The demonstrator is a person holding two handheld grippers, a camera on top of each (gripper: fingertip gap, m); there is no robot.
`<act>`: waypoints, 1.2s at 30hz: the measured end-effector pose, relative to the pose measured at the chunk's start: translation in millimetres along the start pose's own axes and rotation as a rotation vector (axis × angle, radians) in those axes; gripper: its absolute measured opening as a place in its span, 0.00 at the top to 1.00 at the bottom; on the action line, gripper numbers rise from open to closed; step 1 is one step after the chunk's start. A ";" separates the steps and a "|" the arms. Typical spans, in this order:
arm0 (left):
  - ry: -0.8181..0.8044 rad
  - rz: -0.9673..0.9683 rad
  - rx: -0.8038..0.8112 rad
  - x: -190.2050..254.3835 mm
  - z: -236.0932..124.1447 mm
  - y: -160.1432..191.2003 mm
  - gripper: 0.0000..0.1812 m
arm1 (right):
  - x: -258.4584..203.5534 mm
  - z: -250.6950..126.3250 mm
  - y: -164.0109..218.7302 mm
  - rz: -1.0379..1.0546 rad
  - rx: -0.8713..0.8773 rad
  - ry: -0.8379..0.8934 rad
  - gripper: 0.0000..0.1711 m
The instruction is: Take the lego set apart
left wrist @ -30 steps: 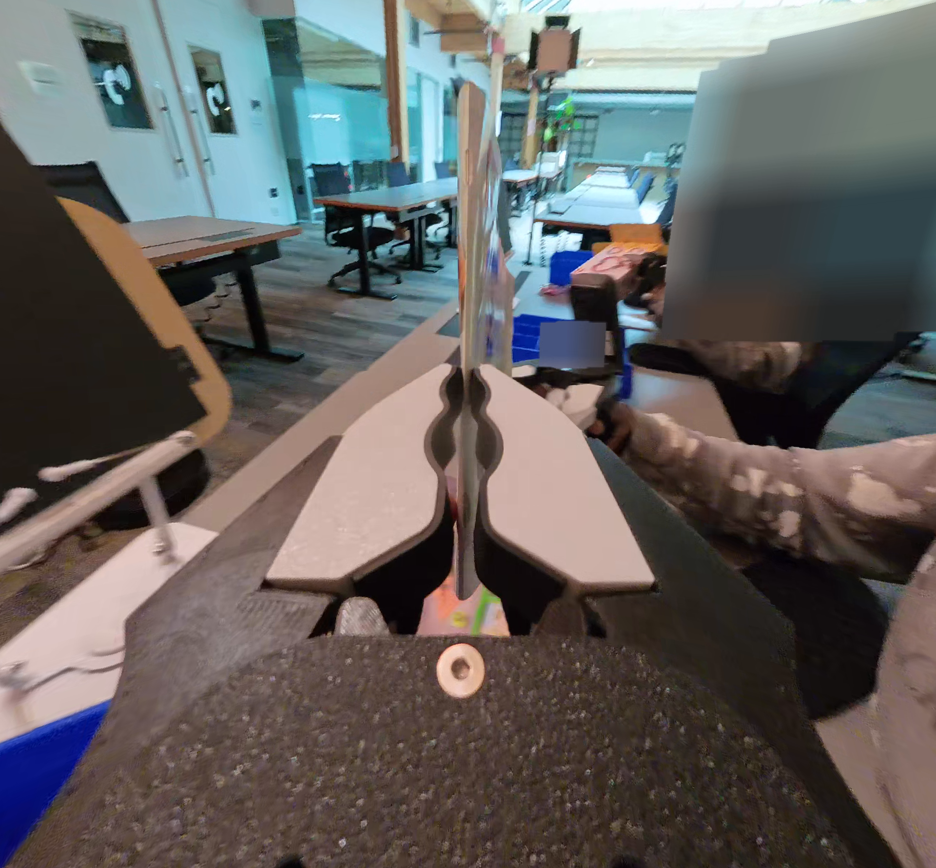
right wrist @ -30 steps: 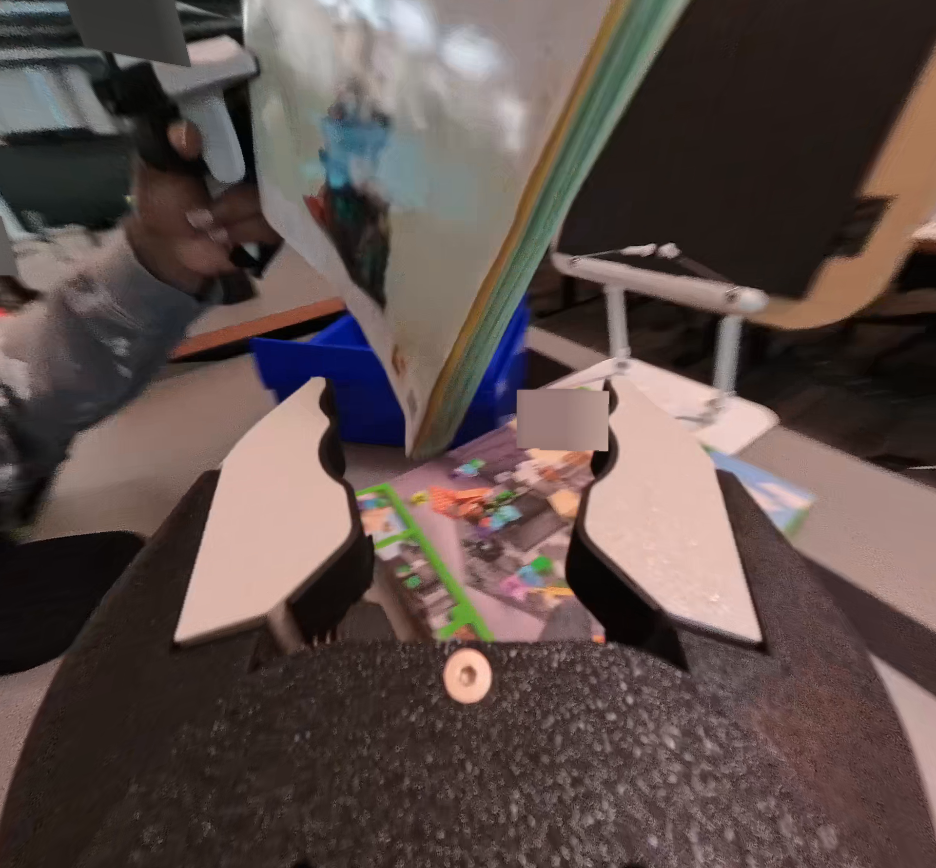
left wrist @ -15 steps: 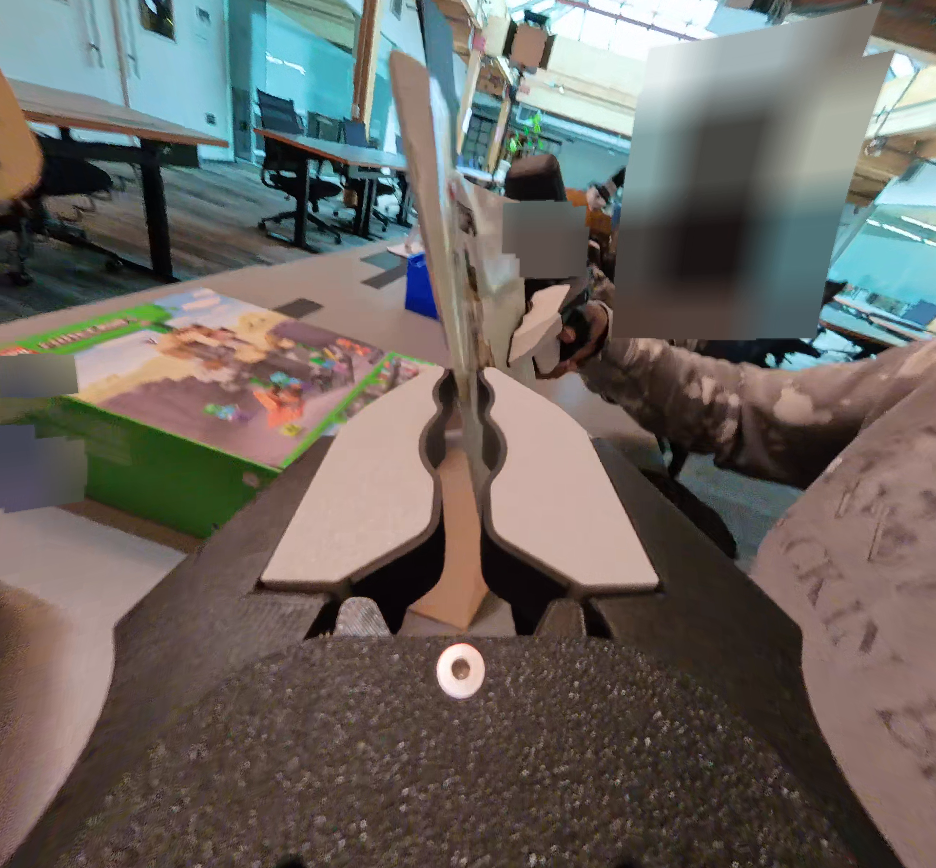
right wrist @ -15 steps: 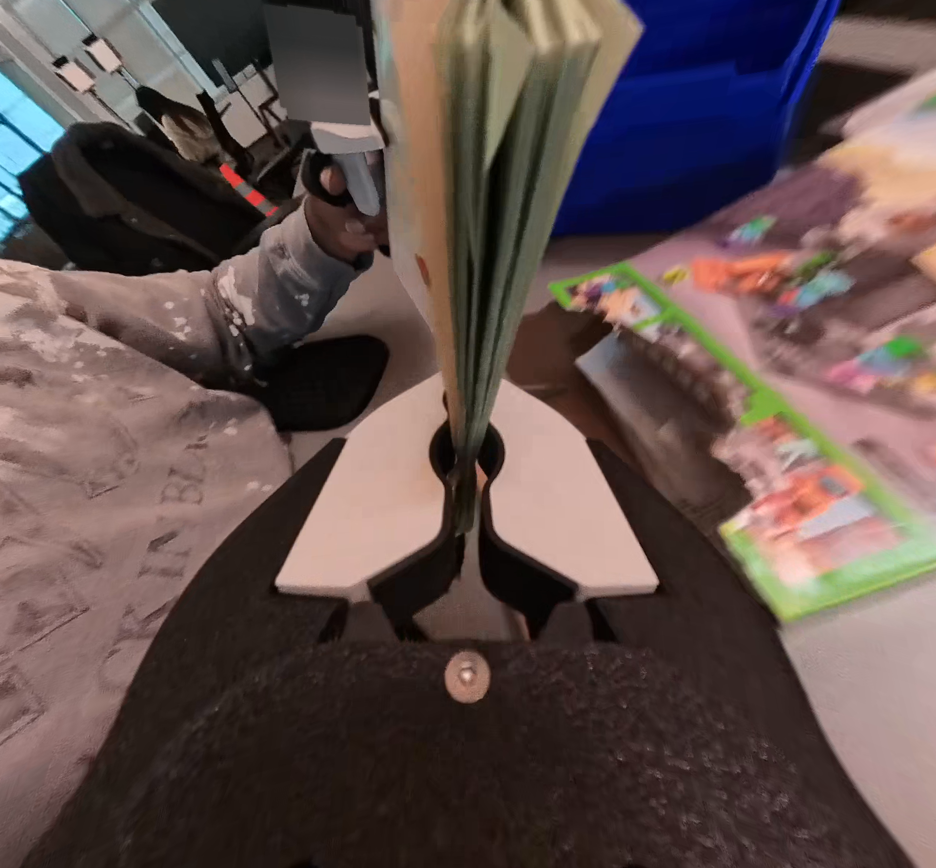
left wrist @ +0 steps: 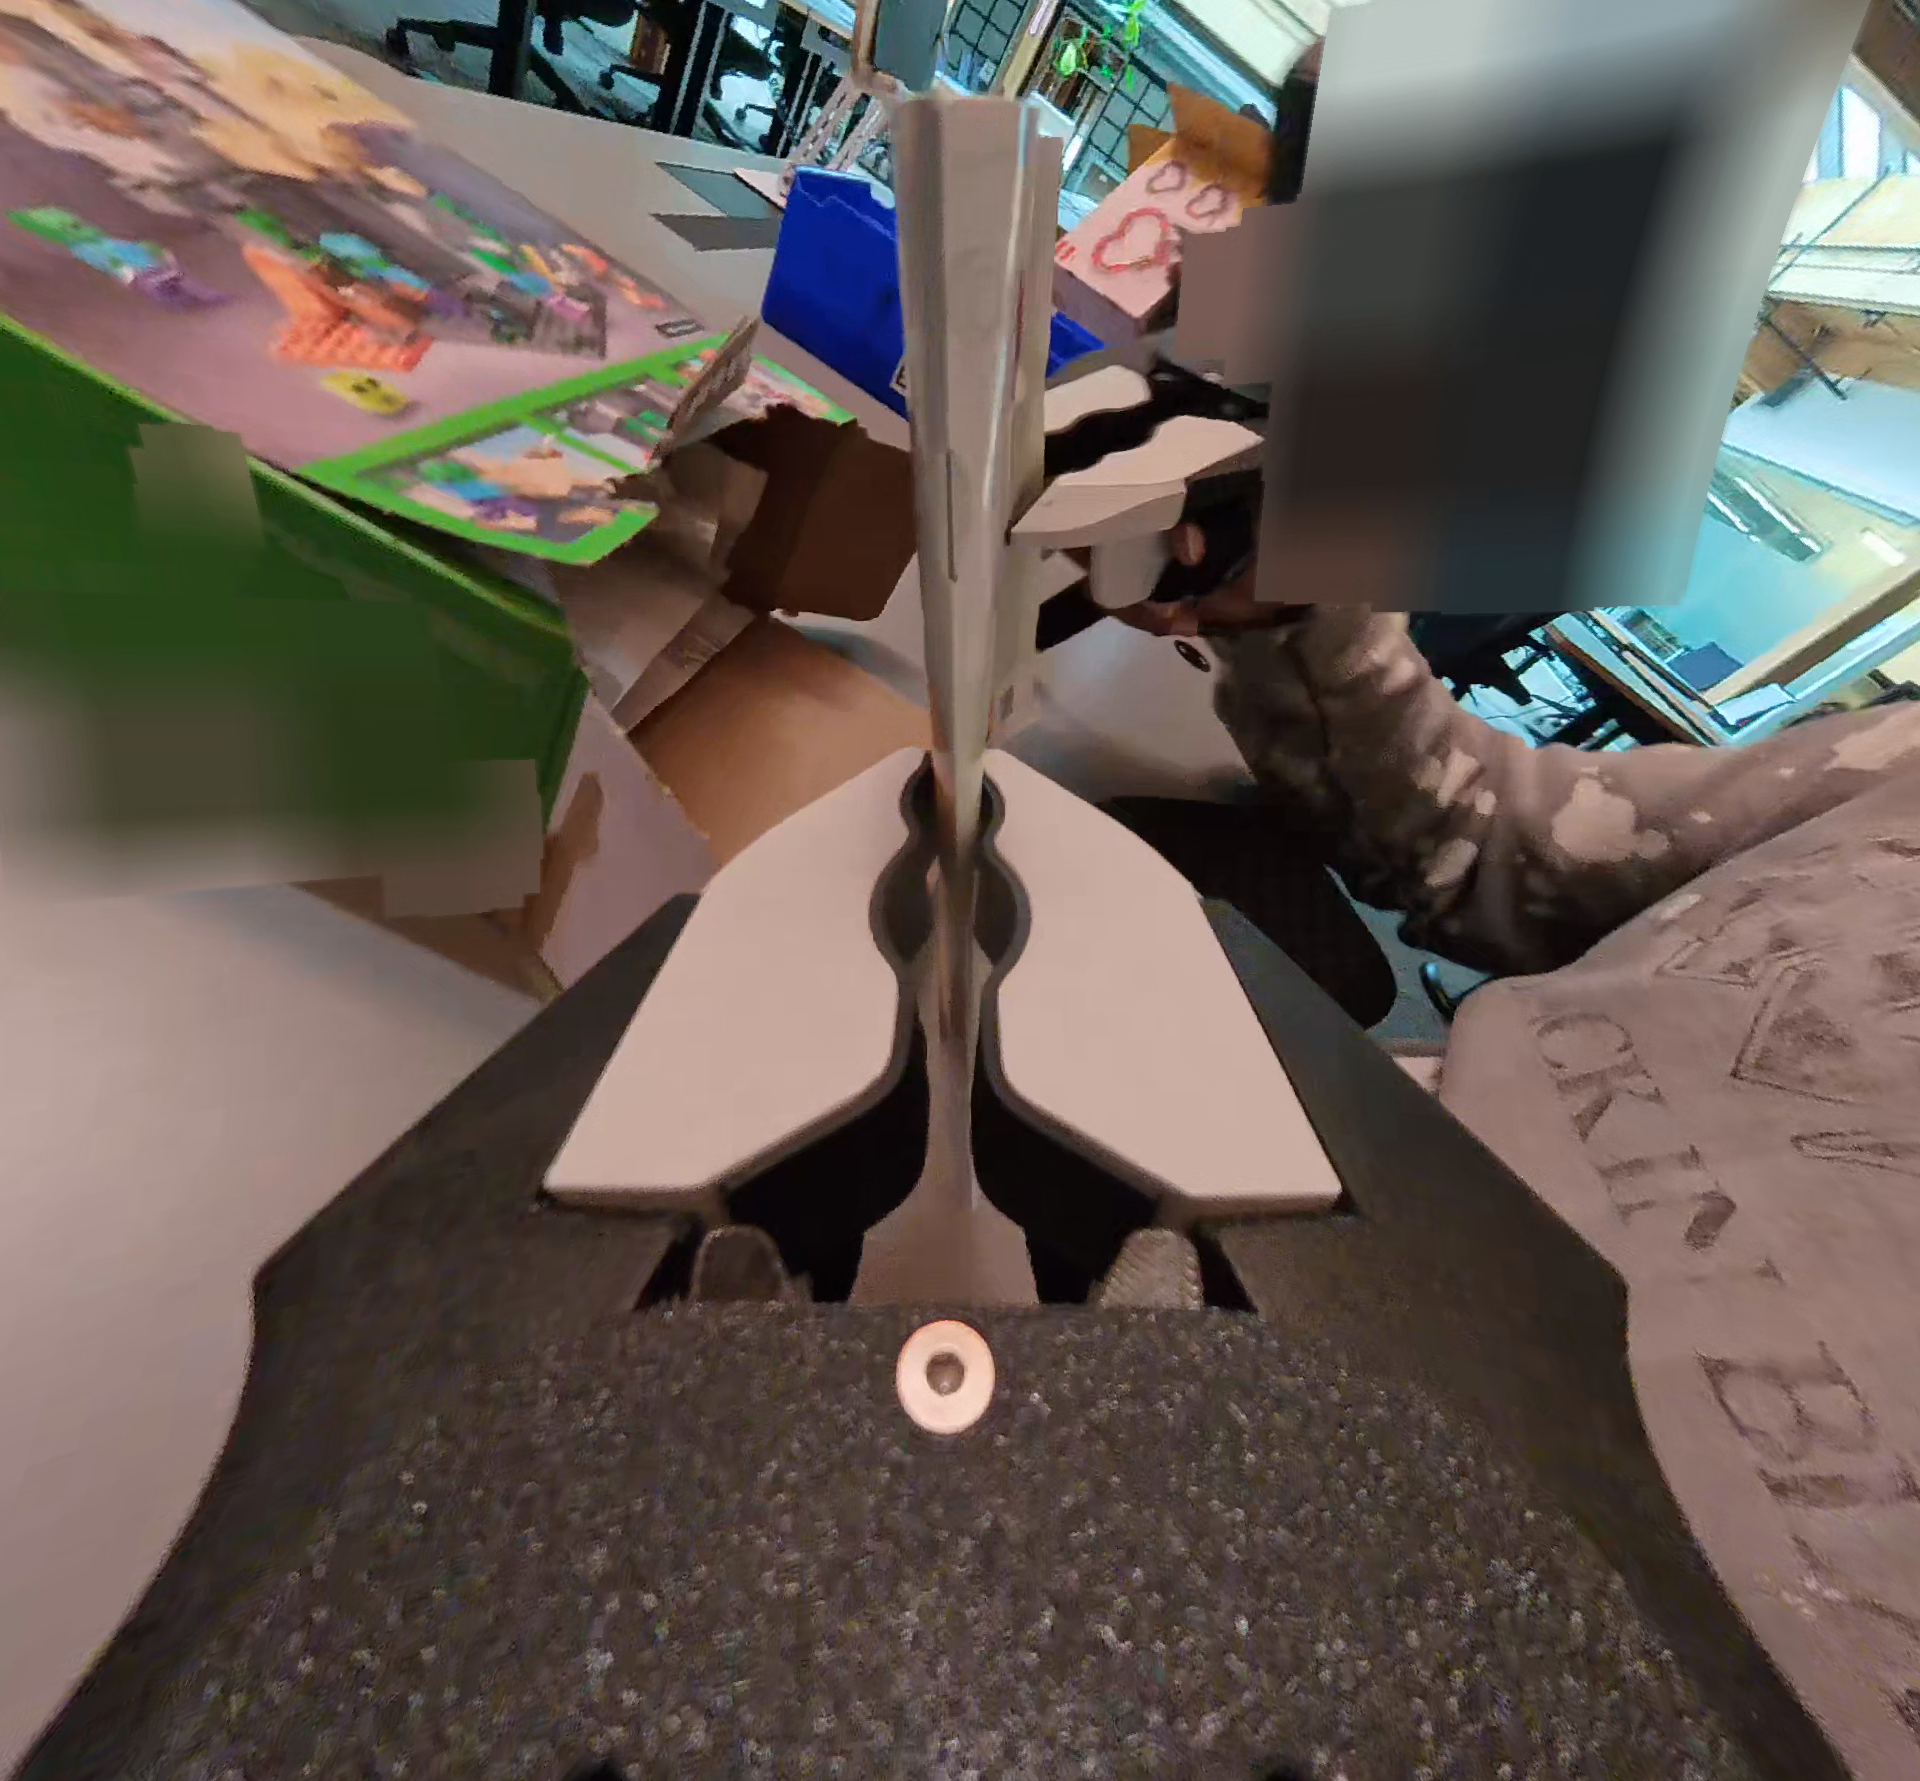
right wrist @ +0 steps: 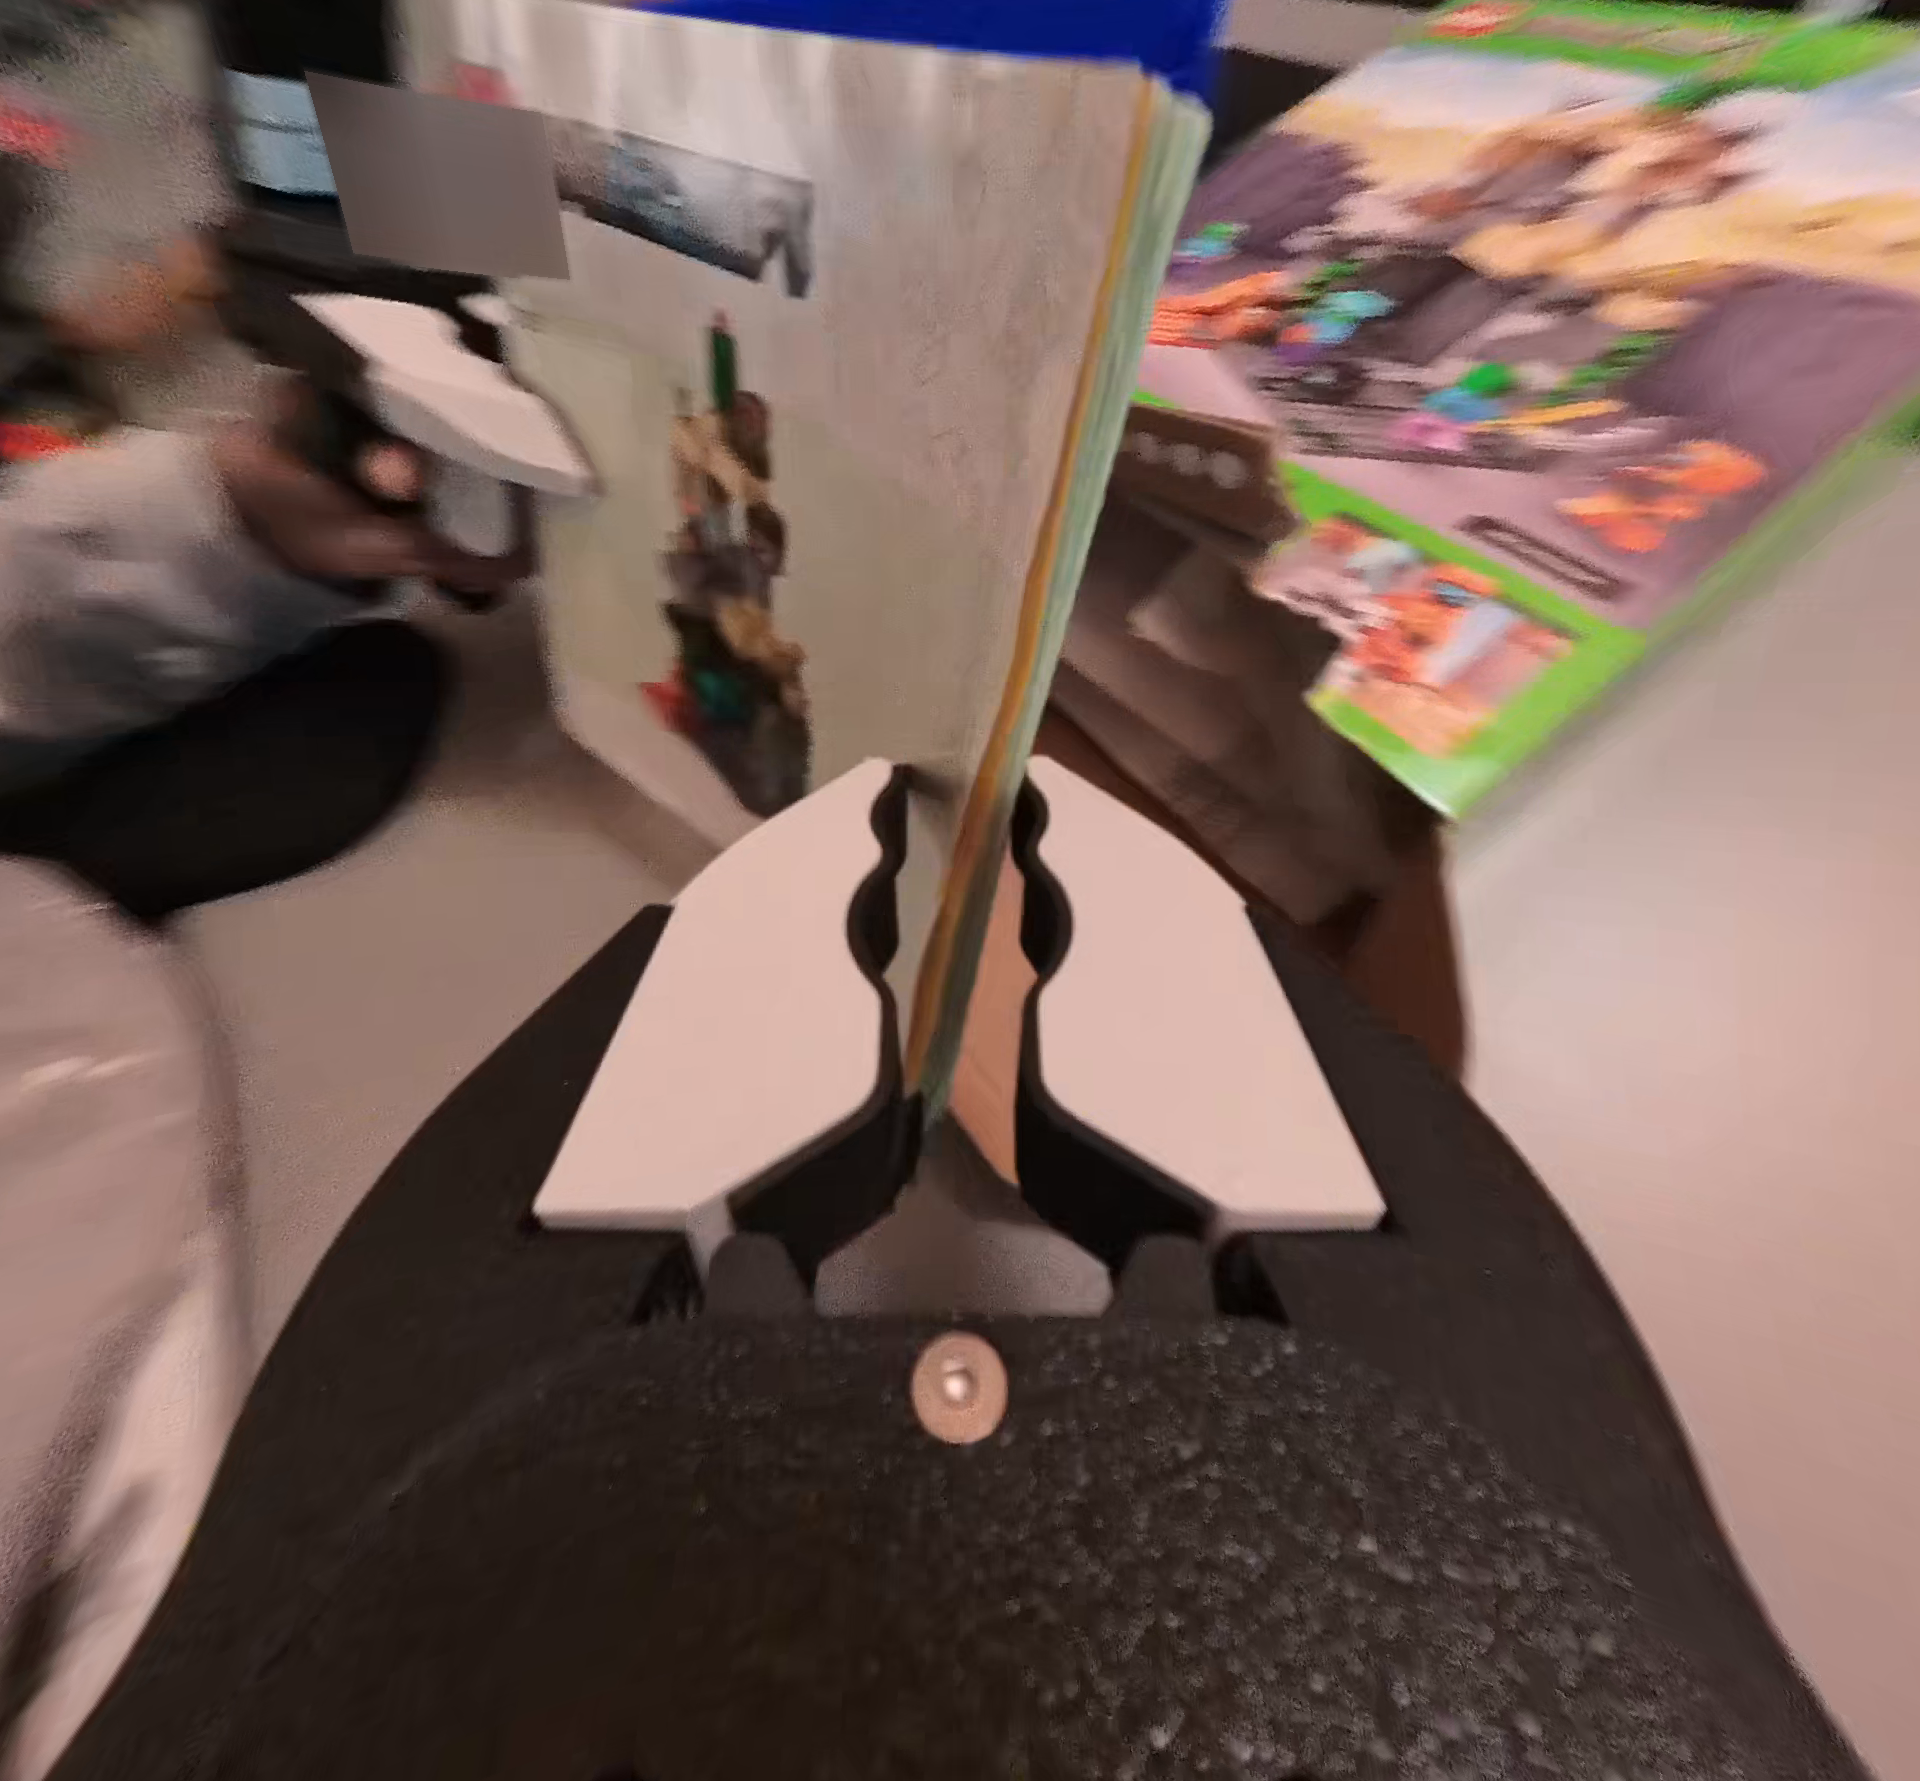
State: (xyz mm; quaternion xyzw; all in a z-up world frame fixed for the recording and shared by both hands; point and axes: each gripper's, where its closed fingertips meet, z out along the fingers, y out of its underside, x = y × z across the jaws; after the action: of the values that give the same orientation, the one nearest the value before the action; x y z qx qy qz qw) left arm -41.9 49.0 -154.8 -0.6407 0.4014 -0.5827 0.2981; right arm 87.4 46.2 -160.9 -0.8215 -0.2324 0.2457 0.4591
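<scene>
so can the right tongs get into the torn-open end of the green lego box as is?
Probably not: the right tongs are occupied by the instruction booklet, which stands between them and the green cardboard lego box.

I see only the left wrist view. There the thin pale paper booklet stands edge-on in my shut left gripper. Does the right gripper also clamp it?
Observer: Seemingly not. In the right wrist view, the right gripper has its jaws apart around the booklet, with a gap on one side.
Operator: What is on the booklet's broad side?
Observer: A pale cover with a printed picture. The page edges beside it are green.
</scene>
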 end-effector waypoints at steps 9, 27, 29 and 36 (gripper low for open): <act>-0.048 0.012 0.020 -10.6 7.7 5.1 0.97 | -57.3 -5.8 26.0 -0.111 0.077 0.420 1.00; -0.093 0.138 0.035 2.9 8.2 4.9 0.98 | -72.8 12.3 31.4 -0.110 0.070 0.385 1.00; -0.073 0.148 0.042 12.2 7.8 1.3 0.97 | -73.5 11.4 32.1 -0.108 0.069 0.379 1.00; -0.009 0.208 0.143 67.0 0.1 -16.5 0.97 | -86.2 12.3 40.5 -0.065 0.068 0.234 0.88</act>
State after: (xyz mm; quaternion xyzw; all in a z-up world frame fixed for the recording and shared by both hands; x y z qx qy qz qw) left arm -39.1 -0.5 -106.8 -0.5753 0.4215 -0.5731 0.4036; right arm 19.6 -17.3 -185.3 -0.8205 -0.1950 0.1408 0.5185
